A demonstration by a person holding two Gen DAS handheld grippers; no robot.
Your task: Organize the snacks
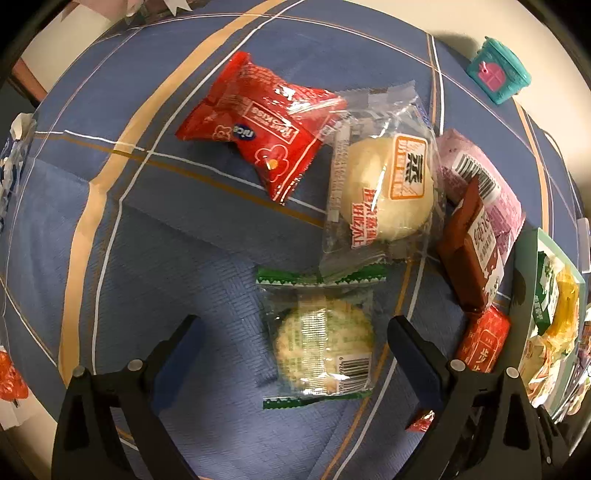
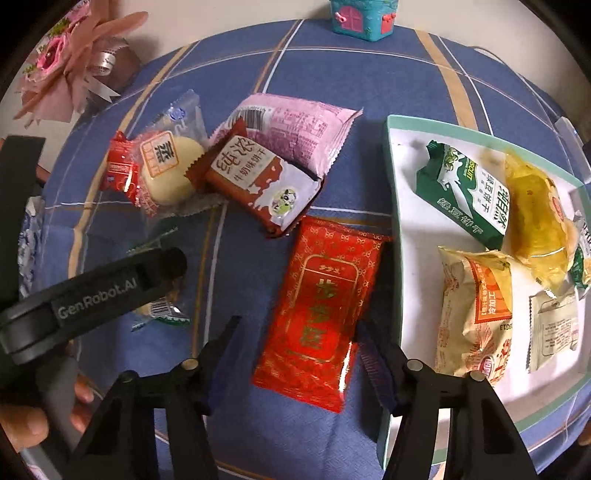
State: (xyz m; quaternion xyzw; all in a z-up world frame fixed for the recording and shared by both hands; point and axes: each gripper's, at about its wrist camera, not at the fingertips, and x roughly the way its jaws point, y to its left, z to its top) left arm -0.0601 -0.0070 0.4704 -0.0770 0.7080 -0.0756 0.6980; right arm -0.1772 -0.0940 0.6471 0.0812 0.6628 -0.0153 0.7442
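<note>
My left gripper (image 1: pixel 295 325) hangs open over a green-edged cracker packet (image 1: pixel 321 339) that lies flat on the blue cloth between its fingers, untouched. My right gripper (image 2: pixel 298 328) points down, open, with its fingers on either side of the near end of a red and gold packet (image 2: pixel 325 295). The right pad is at the packet's edge and the left pad stands apart from it. This packet lies just left of a white tray with a teal rim (image 2: pixel 393 221). A clear bun packet (image 1: pixel 384 192), a red pouch (image 1: pixel 266 125), a brown biscuit packet (image 2: pixel 258 181) and a pink packet (image 2: pixel 291 129) lie loose farther off.
The tray holds several snacks, among them a green biscuit packet (image 2: pixel 465 192), a yellow one (image 2: pixel 535 214) and a cream one (image 2: pixel 476 314). A teal toy house (image 2: pixel 364 18) stands at the far edge and a pink bouquet (image 2: pixel 70 62) at the far left. A hand (image 2: pixel 22 421) holds the left gripper's handle.
</note>
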